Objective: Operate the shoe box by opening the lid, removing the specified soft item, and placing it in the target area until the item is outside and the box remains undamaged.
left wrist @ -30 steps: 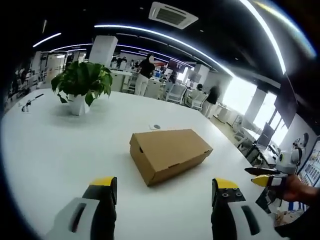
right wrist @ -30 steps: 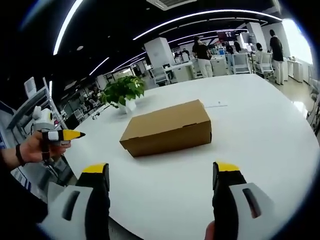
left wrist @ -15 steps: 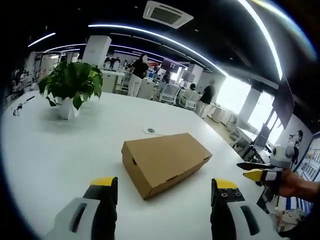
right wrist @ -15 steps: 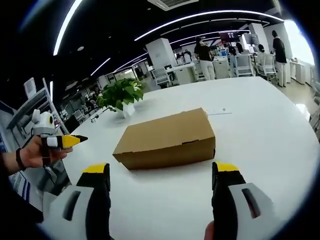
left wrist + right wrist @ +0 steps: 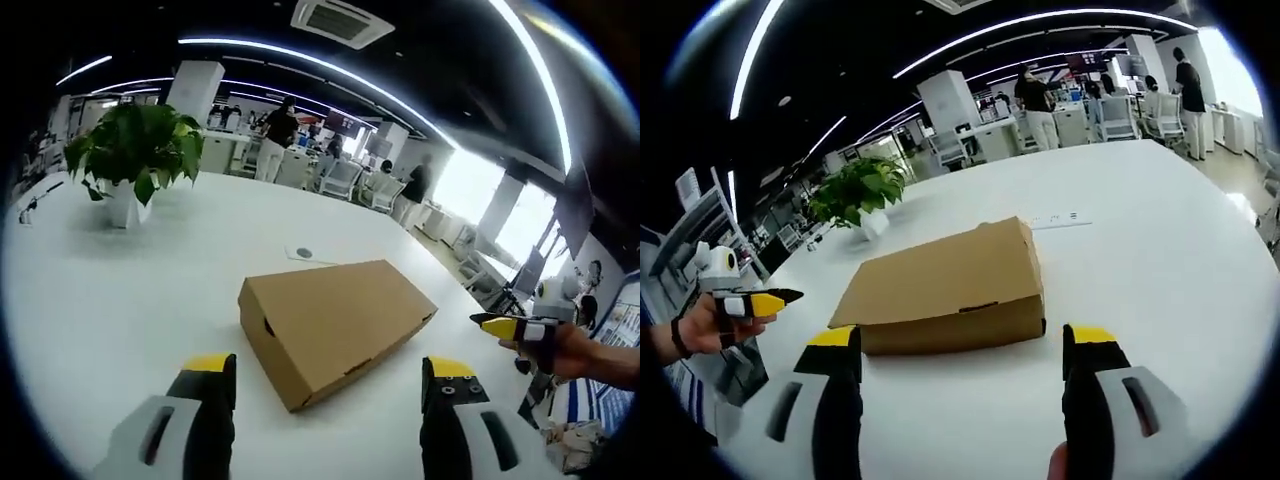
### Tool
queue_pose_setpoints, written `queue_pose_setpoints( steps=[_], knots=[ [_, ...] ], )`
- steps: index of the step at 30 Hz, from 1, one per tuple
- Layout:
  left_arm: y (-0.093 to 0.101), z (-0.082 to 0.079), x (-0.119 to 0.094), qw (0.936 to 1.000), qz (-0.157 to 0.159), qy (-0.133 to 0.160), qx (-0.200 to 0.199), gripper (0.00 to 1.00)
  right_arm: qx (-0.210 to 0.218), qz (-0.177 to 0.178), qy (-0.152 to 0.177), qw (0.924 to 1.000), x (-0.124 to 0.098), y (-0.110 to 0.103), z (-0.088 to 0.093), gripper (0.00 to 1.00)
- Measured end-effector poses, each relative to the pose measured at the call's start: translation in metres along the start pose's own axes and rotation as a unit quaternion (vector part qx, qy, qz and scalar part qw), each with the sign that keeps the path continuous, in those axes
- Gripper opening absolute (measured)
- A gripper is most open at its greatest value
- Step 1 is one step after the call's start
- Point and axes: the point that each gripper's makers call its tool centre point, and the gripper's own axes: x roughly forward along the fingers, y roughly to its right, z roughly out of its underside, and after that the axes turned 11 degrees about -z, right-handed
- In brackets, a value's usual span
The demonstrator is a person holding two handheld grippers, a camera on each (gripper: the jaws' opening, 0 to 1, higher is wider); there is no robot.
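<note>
A closed brown cardboard shoe box (image 5: 335, 322) (image 5: 945, 287) lies on the white table (image 5: 120, 290) (image 5: 1160, 260). My left gripper (image 5: 330, 375) hovers just short of the box's near corner, jaws wide apart and empty. In the right gripper view my right gripper (image 5: 965, 345) is open and empty too, close to the box's long front side. The right gripper (image 5: 505, 327) enters the left gripper view from the right, held by a hand. The left gripper (image 5: 752, 303) shows at the left of the right gripper view. The box's contents are hidden.
A potted green plant (image 5: 135, 155) (image 5: 858, 192) stands on the table beyond the box. A small white card (image 5: 303, 254) (image 5: 1058, 218) lies just past the box. Office desks, chairs and people fill the background.
Both grippers have come closer to the box, which looks larger in both views. The jaws stay apart.
</note>
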Motion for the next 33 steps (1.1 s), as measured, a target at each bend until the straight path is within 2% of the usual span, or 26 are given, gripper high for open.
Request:
queue_pose_setpoints(
  steps=[4,8,11,17,22,25,28,33],
  knots=[
    [0.003,-0.002,0.014,0.9997,0.009,-0.004,-0.022,0.77,0.025,0.005,0.005,0.9997,0.009,0.019,-0.006,0.77],
    [0.005,-0.006,0.026,0.9998,0.007,-0.005,-0.019,0.77,0.037,0.005,0.006,0.9993,0.016,0.029,-0.011,0.77],
    [0.004,-0.006,0.037,0.9994,0.008,-0.010,-0.032,0.77,0.042,0.005,-0.001,0.9991,0.027,0.038,-0.012,0.76],
    [0.002,0.005,0.054,0.9990,-0.005,-0.029,-0.034,0.76,0.039,0.001,-0.020,0.9990,0.046,0.042,-0.009,0.75],
    [0.000,0.015,0.065,0.9977,-0.009,-0.040,-0.054,0.75,0.045,-0.002,-0.027,0.9986,0.062,0.047,-0.007,0.73],
    [0.000,0.021,0.071,0.9960,-0.006,-0.050,-0.074,0.71,0.041,0.001,-0.033,0.9986,0.067,0.045,-0.006,0.72],
    [0.000,0.022,0.075,0.9950,-0.009,-0.051,-0.085,0.68,0.038,0.004,-0.036,0.9986,0.072,0.046,-0.003,0.67],
    [0.002,0.025,0.081,0.9952,-0.013,-0.057,-0.078,0.66,0.036,0.003,-0.047,0.9982,0.079,0.046,0.003,0.59]
  ],
)
